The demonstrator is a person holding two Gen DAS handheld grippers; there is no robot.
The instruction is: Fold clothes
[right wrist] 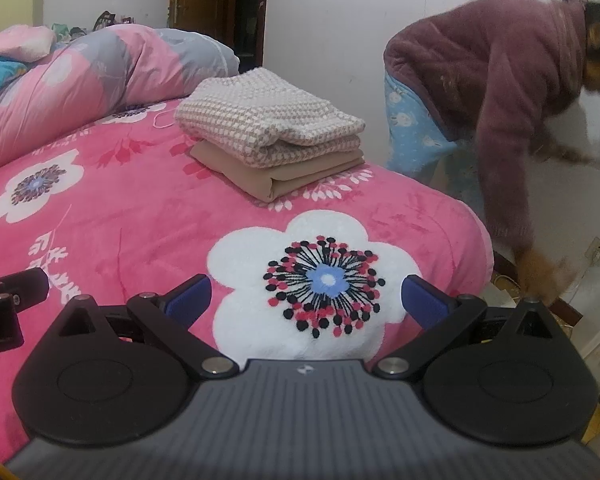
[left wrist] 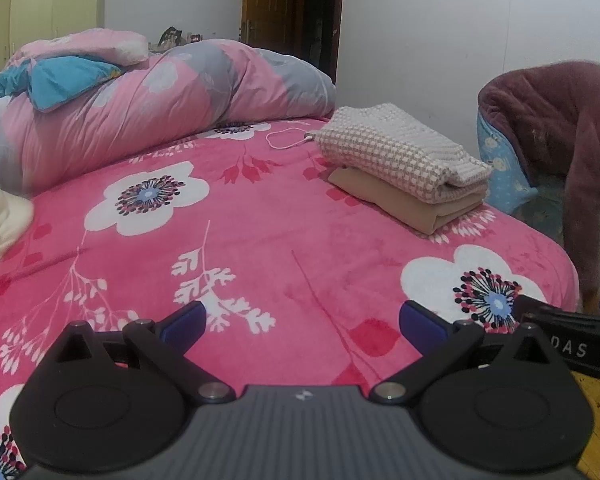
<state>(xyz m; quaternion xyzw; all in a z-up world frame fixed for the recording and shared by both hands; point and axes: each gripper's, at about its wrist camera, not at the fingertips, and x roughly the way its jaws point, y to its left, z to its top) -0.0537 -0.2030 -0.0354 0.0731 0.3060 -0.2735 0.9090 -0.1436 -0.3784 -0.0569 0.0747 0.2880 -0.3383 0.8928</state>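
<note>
- The left gripper (left wrist: 302,318) hovers low over a bed's pink floral blanket (left wrist: 236,240), its blue-padded fingers spread wide with nothing between them.
- The right gripper (right wrist: 306,296) is likewise spread wide and empty, above a large white flower print (right wrist: 312,280) near the bed's corner.
- In the left wrist view, part of the right gripper shows at 3 o'clock, just beside the left one.
- Two folded garments sit stacked on the blanket: a beige-and-white checked knit (left wrist: 400,152) on top of a plain tan piece (left wrist: 412,204), at 1 o'clock from the left gripper and 12 o'clock from the right, well apart from both.
- A rolled pink-and-grey duvet (left wrist: 160,92) lies along the far side at 11 o'clock; a thin white cable (left wrist: 284,140) lies beside the stack.
- A cream cloth (left wrist: 0,224) shows at the left view's 9 o'clock edge.
- A second person in a mauve fleece jacket (right wrist: 500,80) bends over off the bed's far corner at 2 o'clock, hand blurred.
</note>
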